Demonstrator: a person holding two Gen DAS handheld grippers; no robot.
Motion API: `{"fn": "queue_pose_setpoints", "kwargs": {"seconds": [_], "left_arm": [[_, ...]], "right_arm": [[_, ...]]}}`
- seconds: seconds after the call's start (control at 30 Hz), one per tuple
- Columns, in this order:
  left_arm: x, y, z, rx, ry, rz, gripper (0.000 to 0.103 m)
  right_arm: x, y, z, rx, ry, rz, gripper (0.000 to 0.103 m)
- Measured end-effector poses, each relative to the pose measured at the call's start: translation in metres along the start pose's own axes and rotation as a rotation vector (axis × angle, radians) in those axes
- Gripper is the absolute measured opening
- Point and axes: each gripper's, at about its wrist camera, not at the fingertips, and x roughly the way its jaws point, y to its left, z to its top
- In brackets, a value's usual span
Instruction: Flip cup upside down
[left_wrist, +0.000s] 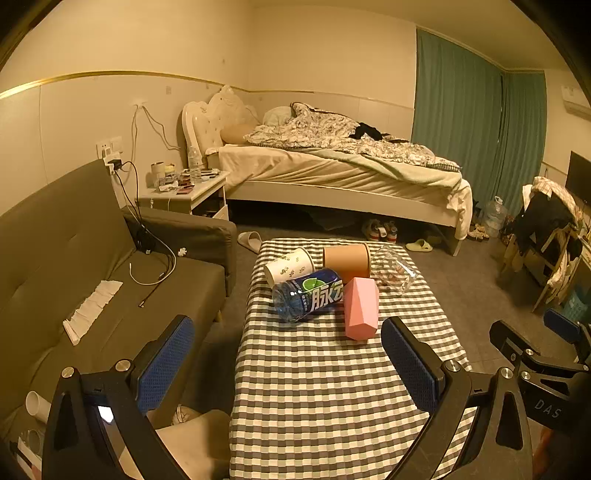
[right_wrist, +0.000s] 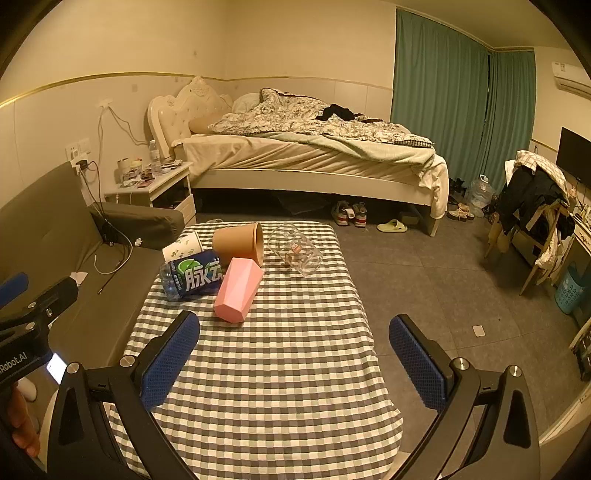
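Tools (left_wrist: 288, 365) (both agape) short of pink cup (left_wrist: 361, 314)

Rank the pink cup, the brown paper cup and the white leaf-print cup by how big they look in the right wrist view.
1. pink cup, though it lies nearest the camera.
2. brown paper cup.
3. white leaf-print cup, partly hidden behind the blue bottle.

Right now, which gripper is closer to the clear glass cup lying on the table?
Right, though only slightly. The right gripper is open with the clear glass cup almost straight ahead. From the open left gripper, the cup lies ahead and off to its right.
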Motion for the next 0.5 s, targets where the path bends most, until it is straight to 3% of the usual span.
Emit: {"fn": "queue_pose_setpoints", "kwargs": {"seconds": [0.5], "left_arm": [[-0.0007,0.0007,-0.0004,-0.001,0.000,0.001,0.103]], "right_arm": [[0.0010,0.0007,-0.0032,0.003,0.007,-0.005,0.103]]}}
